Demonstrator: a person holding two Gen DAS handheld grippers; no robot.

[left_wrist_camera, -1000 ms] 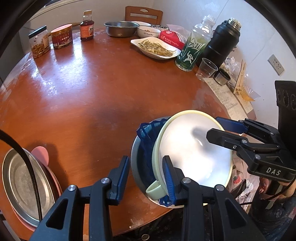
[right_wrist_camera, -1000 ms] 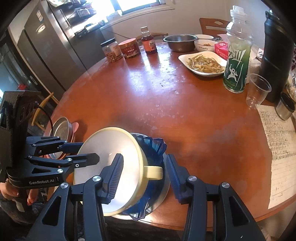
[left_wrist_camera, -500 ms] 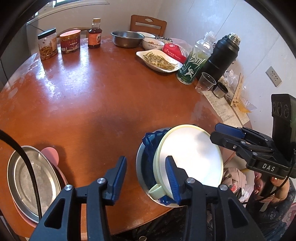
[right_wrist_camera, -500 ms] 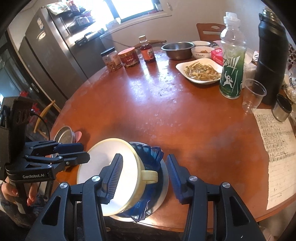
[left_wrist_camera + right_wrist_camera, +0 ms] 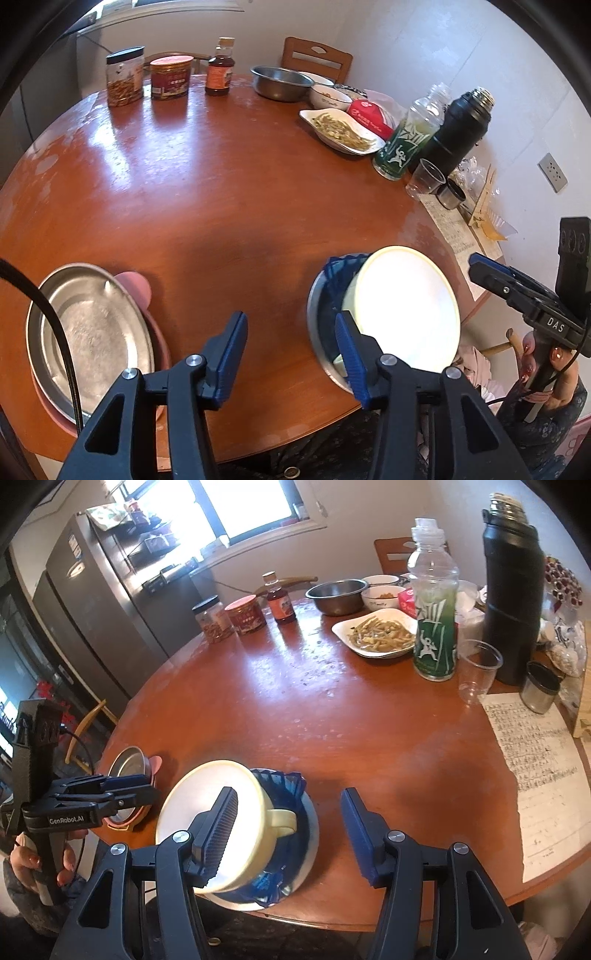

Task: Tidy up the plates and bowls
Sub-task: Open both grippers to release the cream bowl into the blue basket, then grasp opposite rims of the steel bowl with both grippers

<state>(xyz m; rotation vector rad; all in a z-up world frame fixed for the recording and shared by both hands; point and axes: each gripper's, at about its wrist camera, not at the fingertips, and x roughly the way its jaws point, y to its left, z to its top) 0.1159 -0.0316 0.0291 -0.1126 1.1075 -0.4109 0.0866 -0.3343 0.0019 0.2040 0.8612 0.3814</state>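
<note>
A cream bowl [image 5: 406, 306] with a side handle [image 5: 284, 818] leans tilted inside a blue fluted bowl [image 5: 288, 782]. Both sit on a metal plate [image 5: 317, 332] near the table's front edge. My left gripper [image 5: 290, 332] hovers just left of this stack, its jaws opening and nothing between them. My right gripper [image 5: 290, 805] is above the stack with its jaws opening. The handle shows between its fingers, and the pads do not press on it. A second metal plate [image 5: 88, 332] rests on a pink plate [image 5: 133, 284] at the front left.
Along the far side of the round wooden table [image 5: 221, 184] stand jars [image 5: 123, 77], a sauce bottle [image 5: 219, 68], a steel bowl [image 5: 280, 83], a food dish [image 5: 340, 129], a green bottle [image 5: 434, 627], a black flask [image 5: 511, 602] and a plastic cup [image 5: 476, 675]. A written sheet [image 5: 535, 768] lies at the right.
Both grippers have pulled back and up from the stack, and their jaws have widened. The cream bowl stays tilted in the blue bowl.
</note>
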